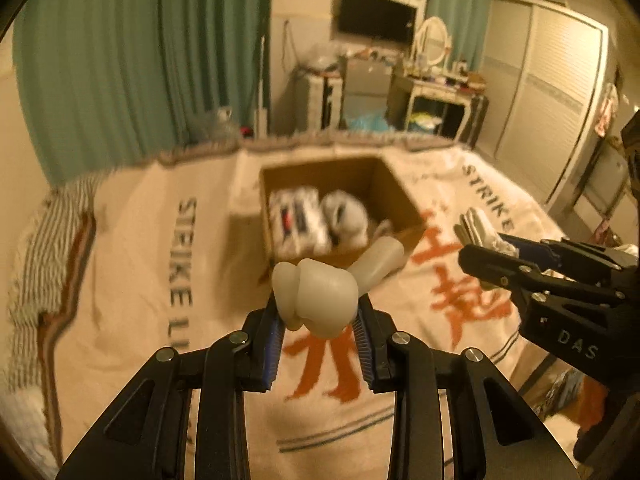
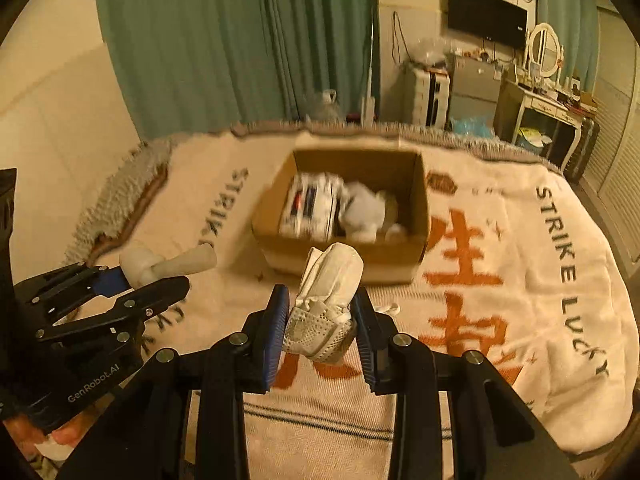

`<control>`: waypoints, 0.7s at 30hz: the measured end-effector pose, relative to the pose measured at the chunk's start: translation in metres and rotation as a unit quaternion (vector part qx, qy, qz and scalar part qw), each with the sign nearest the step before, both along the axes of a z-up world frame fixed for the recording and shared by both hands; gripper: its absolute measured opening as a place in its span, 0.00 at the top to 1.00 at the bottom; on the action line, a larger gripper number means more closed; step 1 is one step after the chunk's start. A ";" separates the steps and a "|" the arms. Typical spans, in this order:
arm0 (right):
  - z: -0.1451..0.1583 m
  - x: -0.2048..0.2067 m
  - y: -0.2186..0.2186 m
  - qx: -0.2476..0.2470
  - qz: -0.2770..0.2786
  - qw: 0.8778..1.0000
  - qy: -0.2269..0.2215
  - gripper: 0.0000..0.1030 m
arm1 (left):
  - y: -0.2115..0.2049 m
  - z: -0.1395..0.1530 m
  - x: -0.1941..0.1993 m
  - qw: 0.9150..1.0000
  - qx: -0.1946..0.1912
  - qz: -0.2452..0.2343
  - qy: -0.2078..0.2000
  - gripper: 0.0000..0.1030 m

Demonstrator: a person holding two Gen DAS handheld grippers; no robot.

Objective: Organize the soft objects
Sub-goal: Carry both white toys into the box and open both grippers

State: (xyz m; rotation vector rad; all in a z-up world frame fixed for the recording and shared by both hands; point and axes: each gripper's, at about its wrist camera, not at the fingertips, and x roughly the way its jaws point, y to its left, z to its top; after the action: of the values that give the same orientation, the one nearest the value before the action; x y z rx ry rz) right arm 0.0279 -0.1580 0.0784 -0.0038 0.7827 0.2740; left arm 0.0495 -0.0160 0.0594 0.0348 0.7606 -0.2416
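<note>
My left gripper (image 1: 320,316) is shut on a white bone-shaped soft toy (image 1: 320,292) and holds it above the blanket, in front of the cardboard box (image 1: 404,204). It also shows in the right wrist view (image 2: 160,268). My right gripper (image 2: 322,320) is shut on a white rolled sock with a mesh end (image 2: 326,300), held above the blanket in front of the box (image 2: 420,200). The box holds a striped white packet (image 2: 310,206) and a white soft item (image 2: 366,210).
The box sits on a bed covered by a cream blanket (image 2: 500,280) with orange characters and "STRIKE LUCKY" lettering. Green curtains (image 2: 240,40), a TV (image 2: 486,14), a dressing table (image 2: 544,92) and wardrobe doors (image 1: 552,92) stand beyond the bed.
</note>
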 end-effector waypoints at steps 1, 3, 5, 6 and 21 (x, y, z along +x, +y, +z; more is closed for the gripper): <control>0.009 0.004 -0.005 0.002 0.000 1.000 -0.010 0.69 | -0.005 0.008 0.006 1.000 -0.004 -0.003 -0.008 0.70; 0.022 0.017 -0.011 0.007 -0.001 1.000 -0.022 0.69 | -0.010 0.018 0.018 1.000 -0.011 -0.006 -0.017 0.70; 0.035 0.036 -0.019 0.015 -0.002 0.999 -0.034 0.69 | -0.016 0.025 0.039 1.000 -0.013 -0.005 -0.024 0.70; 0.038 0.043 -0.022 0.017 -0.002 0.999 -0.037 0.69 | -0.018 0.026 0.045 1.000 -0.013 -0.004 -0.025 0.70; -0.038 0.225 -0.037 0.023 0.006 1.000 0.008 0.69 | -0.045 -0.062 0.205 0.999 0.023 0.009 0.027 0.70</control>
State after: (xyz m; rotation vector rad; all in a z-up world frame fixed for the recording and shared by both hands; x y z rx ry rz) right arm 0.2533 -0.1948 0.0402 0.0370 0.7927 0.3038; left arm 0.2543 -0.0608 -0.0031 0.0655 0.8191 -0.2077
